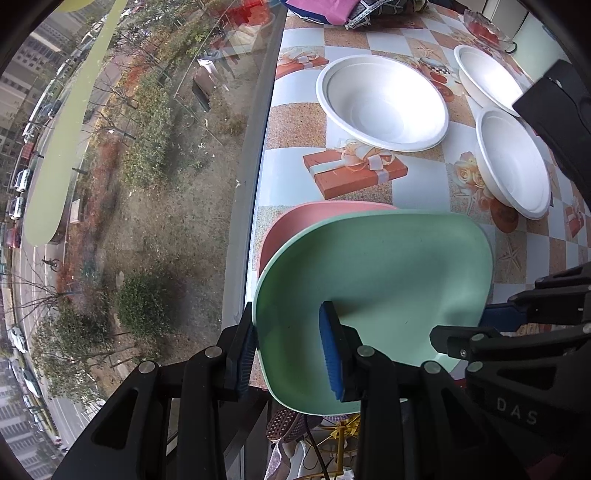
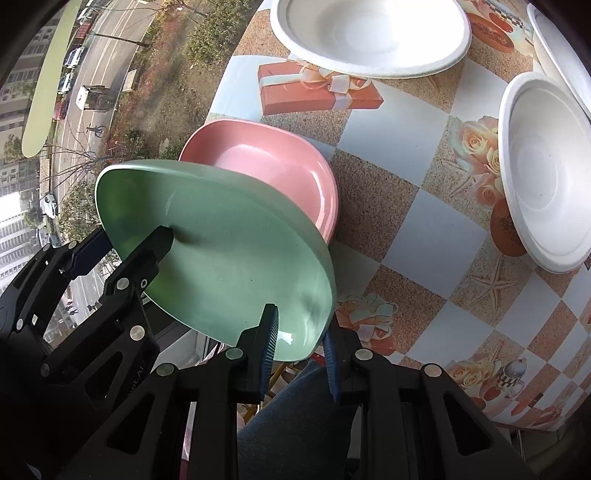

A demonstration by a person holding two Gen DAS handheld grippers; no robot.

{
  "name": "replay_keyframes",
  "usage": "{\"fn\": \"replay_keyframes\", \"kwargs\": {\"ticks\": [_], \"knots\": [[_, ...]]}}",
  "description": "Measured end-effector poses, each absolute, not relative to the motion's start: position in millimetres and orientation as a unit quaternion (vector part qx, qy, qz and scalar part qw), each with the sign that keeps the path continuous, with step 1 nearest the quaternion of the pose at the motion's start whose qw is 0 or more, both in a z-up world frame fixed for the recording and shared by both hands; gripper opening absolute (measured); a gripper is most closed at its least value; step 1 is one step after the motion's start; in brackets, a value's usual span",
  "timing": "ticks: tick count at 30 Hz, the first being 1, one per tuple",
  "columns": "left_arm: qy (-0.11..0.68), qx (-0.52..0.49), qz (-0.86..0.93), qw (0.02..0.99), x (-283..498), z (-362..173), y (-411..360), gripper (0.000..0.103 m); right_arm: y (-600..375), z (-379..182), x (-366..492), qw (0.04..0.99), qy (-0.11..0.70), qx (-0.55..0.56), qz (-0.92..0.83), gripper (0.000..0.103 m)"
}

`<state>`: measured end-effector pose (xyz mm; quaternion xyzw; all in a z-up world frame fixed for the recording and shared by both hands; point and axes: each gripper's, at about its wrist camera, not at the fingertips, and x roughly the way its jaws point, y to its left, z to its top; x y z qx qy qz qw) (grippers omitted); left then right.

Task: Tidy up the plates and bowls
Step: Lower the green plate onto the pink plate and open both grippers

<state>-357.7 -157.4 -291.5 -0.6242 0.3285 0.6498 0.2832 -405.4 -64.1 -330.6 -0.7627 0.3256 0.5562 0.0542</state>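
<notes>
A green plate (image 1: 380,288) is held tilted above a pink plate (image 1: 295,225) that rests on the table by the window edge. My left gripper (image 1: 290,347) is shut on the green plate's rim, one blue pad inside, one outside. My right gripper (image 2: 301,343) is shut on the plate's opposite rim (image 2: 295,343). In the right wrist view the green plate (image 2: 229,251) overlaps the pink plate (image 2: 273,166), and the left gripper (image 2: 125,243) shows on its far edge. Three white bowls (image 1: 382,101) (image 1: 511,162) (image 1: 487,79) stand on the table behind.
The table (image 2: 424,229) has a patterned cloth with gift boxes and roses. A window (image 1: 147,147) runs along its left edge. A glass dish (image 1: 484,27) and folded cloths (image 1: 325,9) lie at the far end.
</notes>
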Motion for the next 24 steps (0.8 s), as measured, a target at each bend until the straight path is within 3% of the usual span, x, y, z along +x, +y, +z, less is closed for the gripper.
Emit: {"fn": "replay_keyframes", "kwargs": {"ticks": [11, 17, 21, 22, 24], "knots": [[0.321, -0.622, 0.656, 0.282, -383.1, -310.1, -149.5, 0.036, -57.3, -340.7, -410.4, 0.066, 0.342, -0.759, 0.55, 0.027], [0.303, -0.607, 0.672, 0.296, -390.4, -314.9, -160.2, 0.05, -52.2, -339.5, -407.8, 0.061, 0.344, -0.754, 0.556, 0.027], [0.289, -0.605, 0.678, 0.301, -395.6, -317.8, -171.7, 0.064, -40.4, -329.3, -400.3, 0.068, 0.332, -0.752, 0.565, 0.027], [0.283, -0.602, 0.683, 0.302, -400.7, -321.2, -177.7, 0.065, -35.1, -325.8, -397.5, 0.071, 0.332, -0.75, 0.568, 0.029], [0.269, -0.595, 0.694, 0.304, -406.5, -321.5, -187.8, 0.07, -27.5, -319.5, -394.4, 0.087, 0.325, -0.748, 0.572, 0.046]]}}
